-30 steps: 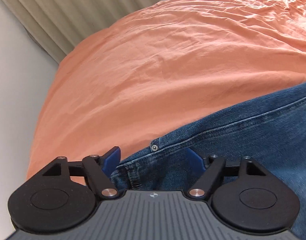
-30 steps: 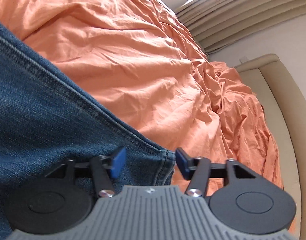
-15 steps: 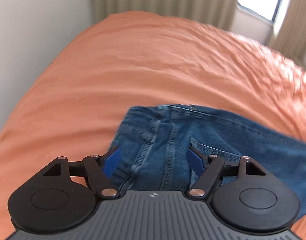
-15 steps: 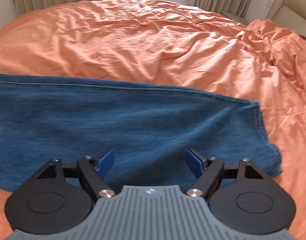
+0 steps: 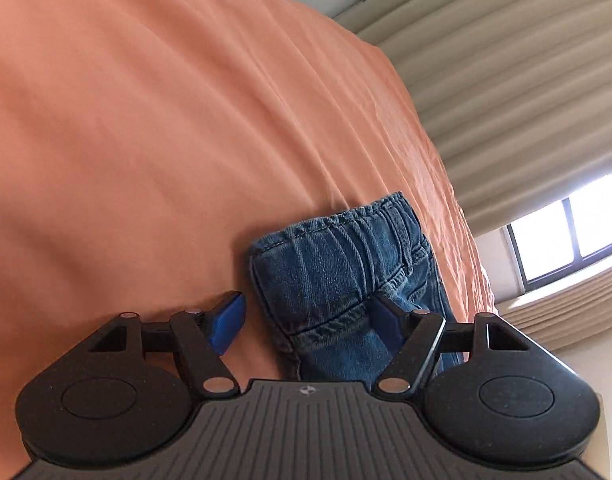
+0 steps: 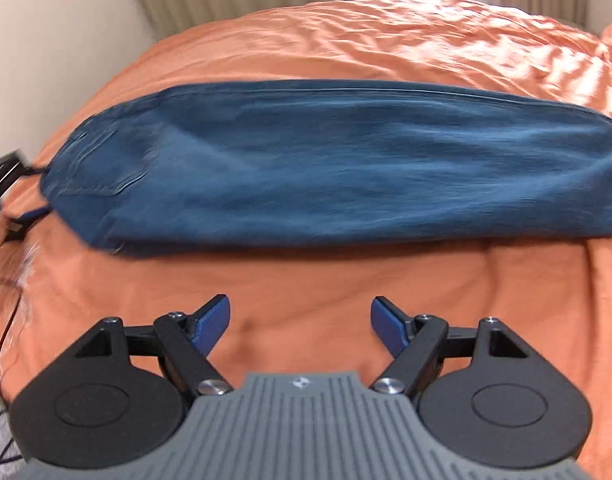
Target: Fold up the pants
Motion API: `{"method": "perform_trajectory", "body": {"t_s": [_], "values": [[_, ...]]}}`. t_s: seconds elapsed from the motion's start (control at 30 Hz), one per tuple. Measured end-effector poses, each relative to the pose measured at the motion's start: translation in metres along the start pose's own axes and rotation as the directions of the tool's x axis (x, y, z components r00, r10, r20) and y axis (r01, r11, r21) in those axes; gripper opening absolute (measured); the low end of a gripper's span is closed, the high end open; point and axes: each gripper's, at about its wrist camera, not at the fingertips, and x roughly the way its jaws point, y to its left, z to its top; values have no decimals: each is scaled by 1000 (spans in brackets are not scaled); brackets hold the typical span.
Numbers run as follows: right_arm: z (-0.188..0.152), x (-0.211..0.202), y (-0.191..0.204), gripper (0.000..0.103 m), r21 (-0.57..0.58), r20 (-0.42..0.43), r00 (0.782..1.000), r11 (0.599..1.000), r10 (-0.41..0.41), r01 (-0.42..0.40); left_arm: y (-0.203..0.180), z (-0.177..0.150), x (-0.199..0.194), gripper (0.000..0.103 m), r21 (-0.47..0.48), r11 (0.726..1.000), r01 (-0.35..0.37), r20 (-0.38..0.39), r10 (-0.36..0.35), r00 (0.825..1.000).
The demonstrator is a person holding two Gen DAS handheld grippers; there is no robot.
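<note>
Blue jeans (image 6: 325, 168) lie folded lengthwise in a long strip across the orange bed sheet (image 6: 345, 280), back pocket at the left end. In the left wrist view the elastic waistband end of the jeans (image 5: 337, 256) sits between the jaws of my left gripper (image 5: 306, 320). Those jaws are closing: the right pad overlaps the denim and the left pad stands clear of it. My right gripper (image 6: 302, 320) is open over bare sheet, short of the jeans' near edge, with nothing between its fingers. The left gripper (image 6: 10, 184) shows at the waistband end in the right wrist view.
The orange sheet (image 5: 166, 140) covers the whole bed and is wrinkled toward the far right. Beige curtains (image 5: 505, 80) and a window (image 5: 569, 240) stand behind the bed, and a pale wall (image 6: 46, 60) runs along its left. A thin cable (image 6: 6, 336) hangs at the lower left.
My left gripper rolled and swung to the waistband end, its jaws narrowing slightly. My right gripper let the hem out, opened wider and pulled back, so the whole strip of jeans shows.
</note>
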Motion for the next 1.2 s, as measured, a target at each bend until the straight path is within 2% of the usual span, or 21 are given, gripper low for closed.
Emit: {"method": "perform_trajectory", "body": {"t_s": [0.03, 0.1, 0.13, 0.17, 0.2, 0.33, 0.47, 0.63, 0.7, 0.77, 0.8, 0.83, 0.93, 1.0, 1.07, 1.13, 1.2], "values": [[-1, 4, 11, 74, -35, 3, 1000, 999, 11, -11, -3, 1, 7, 71, 8, 1000, 2, 4, -2, 1000], [0, 13, 35, 74, -105, 10, 1000, 994, 24, -23, -13, 6, 16, 42, 59, 997, -46, 0, 46, 999], [3, 17, 47, 73, -144, 13, 999, 989, 31, -29, -20, 8, 16, 34, 94, 993, -65, 7, 64, 998], [5, 21, 57, 73, -176, 18, 999, 984, 38, -35, -31, 11, 14, 21, 144, 986, -88, 22, 86, 996], [9, 24, 69, 73, -214, 23, 999, 976, 47, -41, -43, 13, 8, 18, 199, 973, -113, 40, 107, 993], [22, 30, 107, 72, -340, 58, 995, 939, 79, -54, -75, 25, -10, 17, 301, 946, -122, 59, 109, 992], [29, 43, 127, 72, -418, 81, 996, 908, 49, -10, -72, 22, 16, 17, 387, 894, -226, 37, 230, 973], [43, 49, 124, 70, -452, 149, 988, 886, -43, 106, -58, 12, 29, 18, 394, 893, -217, 19, 228, 973], [47, 61, 110, 70, -428, 104, 991, 896, -80, 117, -57, 13, 30, 18, 403, 891, -208, 9, 224, 975], [49, 72, 99, 70, -367, 27, 998, 929, -52, 58, -60, 15, 35, 18, 409, 888, -209, 2, 228, 974], [50, 76, 99, 71, -349, 18, 1000, 937, -25, 30, -61, 14, 37, 18, 414, 885, -211, 0, 231, 973], [48, 76, 105, 71, -361, 24, 1000, 933, 1, 8, -61, 13, 37, 18, 420, 882, -213, 0, 234, 972], [39, 76, 138, 70, -467, 76, 994, 884, 74, -30, -61, 14, 38, 19, 427, 878, -217, -2, 241, 970], [40, 83, 151, 73, -501, 121, 992, 865, 31, 34, -61, 14, 40, 19, 431, 876, -217, -6, 244, 970], [44, 93, 146, 68, -447, 103, 995, 894, 9, 39, -58, 16, 33, 19, 437, 873, -217, -11, 246, 969], [42, 95, 133, 39, -361, 60, 998, 933, 20, 3, -59, 15, 34, 19, 448, 865, -227, -14, 261, 965], [33, 83, 127, 27, -337, 54, 997, 941, 47, -27, -61, 16, 37, 19, 458, 856, -242, -17, 280, 960]]}}
